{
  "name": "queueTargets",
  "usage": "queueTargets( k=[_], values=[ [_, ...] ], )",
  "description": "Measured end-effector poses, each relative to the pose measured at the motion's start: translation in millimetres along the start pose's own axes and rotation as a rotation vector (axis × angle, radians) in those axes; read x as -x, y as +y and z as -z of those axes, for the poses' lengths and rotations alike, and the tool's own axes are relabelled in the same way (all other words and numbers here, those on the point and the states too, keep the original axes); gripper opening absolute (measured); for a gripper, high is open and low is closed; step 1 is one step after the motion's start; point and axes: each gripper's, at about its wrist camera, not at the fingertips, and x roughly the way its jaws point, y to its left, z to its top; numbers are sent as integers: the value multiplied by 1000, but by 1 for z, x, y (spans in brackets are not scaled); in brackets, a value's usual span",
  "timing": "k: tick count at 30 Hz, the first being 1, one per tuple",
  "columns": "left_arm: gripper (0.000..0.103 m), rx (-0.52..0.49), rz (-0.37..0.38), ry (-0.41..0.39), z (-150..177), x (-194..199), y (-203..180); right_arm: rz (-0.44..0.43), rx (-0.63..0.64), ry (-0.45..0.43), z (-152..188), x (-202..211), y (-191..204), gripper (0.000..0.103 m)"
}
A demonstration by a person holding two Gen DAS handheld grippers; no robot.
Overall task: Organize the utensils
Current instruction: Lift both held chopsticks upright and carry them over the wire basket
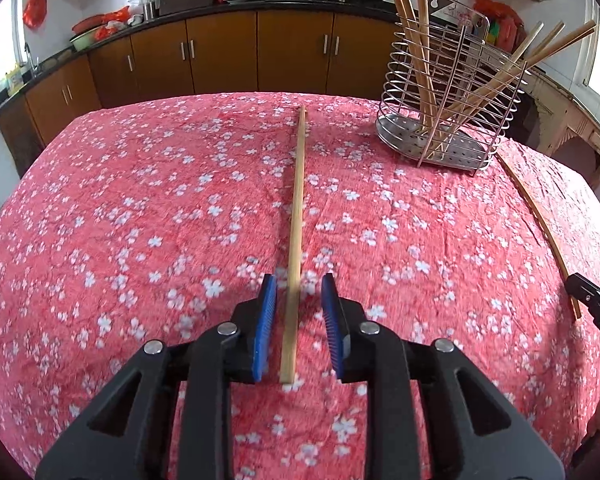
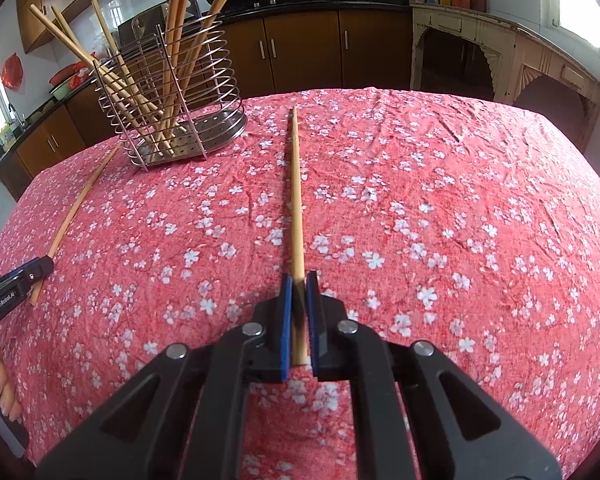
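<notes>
Left gripper (image 1: pixel 299 286) stands wide around one chopstick (image 1: pixel 296 236) on the tablecloth (image 1: pixel 140 220); right gripper (image 2: pixel 299 280) clamps another chopstick (image 2: pixel 296 200).

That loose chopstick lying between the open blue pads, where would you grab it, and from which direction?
Grip the chopstick at its near, thicker end, coming in low along its length from the near side. It lies flat on the floral tablecloth, pointing straight away, so the left gripper already straddles it, pads either side of the thin shaft. Closing across that narrow width looks the surest hold.
</notes>
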Motion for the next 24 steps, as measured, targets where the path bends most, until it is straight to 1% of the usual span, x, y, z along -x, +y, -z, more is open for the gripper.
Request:
queueTargets(
  k=[1,3,6,11,12,15,19,24],
  values=[
    [11,2,-1,1,1,1,1,-3,-1,-1,1,1,0,8],
    [7,5,4,1,3,3,3,-2,-1,-10,3,5,0,8],
    [7,-1,8,-17,8,11,5,2,6,-58,7,21,-2,8],
    [7,-16,52,-143,8,52,8,9,13,-179,2,63,-5,8],
    [7,-14,67,-178,7,64,9,8,14,-201,0,70,-4,8],
    [7,8,107,-248,1,90,15,4,17,-285,-7,95,-7,7],
    [7,43,139,-322,-10,114,21,-3,16,-369,-19,117,-9,7],
    [7,54,141,-387,-24,133,23,-26,-8,-433,-31,136,-12,7]
  ],
)
